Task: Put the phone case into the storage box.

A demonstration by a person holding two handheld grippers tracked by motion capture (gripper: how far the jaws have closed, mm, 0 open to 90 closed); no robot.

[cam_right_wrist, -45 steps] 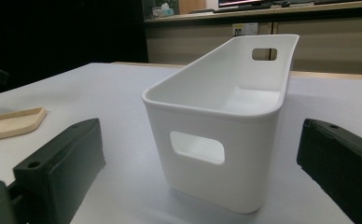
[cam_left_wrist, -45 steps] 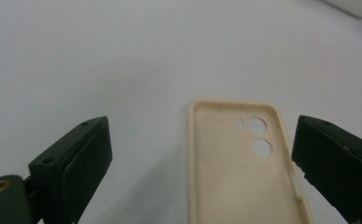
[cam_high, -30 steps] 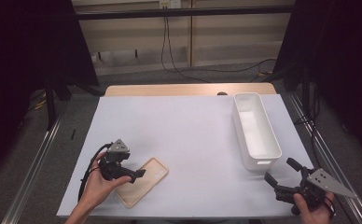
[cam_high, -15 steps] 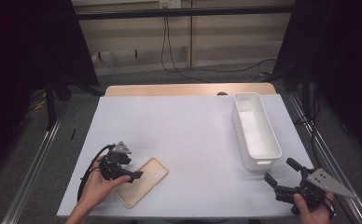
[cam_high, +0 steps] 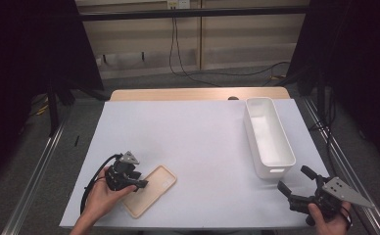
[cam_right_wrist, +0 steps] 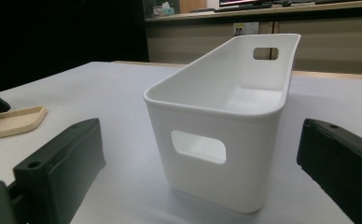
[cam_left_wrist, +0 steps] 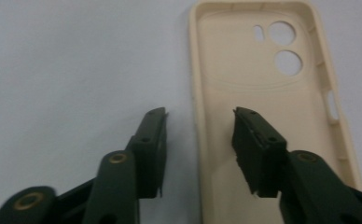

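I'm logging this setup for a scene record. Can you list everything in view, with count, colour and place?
phone case: one, cream, open side up, near left of the table
bin: one, white, empty, right side of the table
table: one, white top
left claw: one, black; its jaws have just been closing and straddle the case's long edge, gap showing at both pads
right claw: one, black, open, short of the bin's near end

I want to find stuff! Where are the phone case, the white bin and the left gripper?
phone case (cam_left_wrist: 258, 93), left gripper view, inner back.
white bin (cam_high: 256, 108), high view, far rim.
left gripper (cam_left_wrist: 198, 140), left gripper view, between fingertips.
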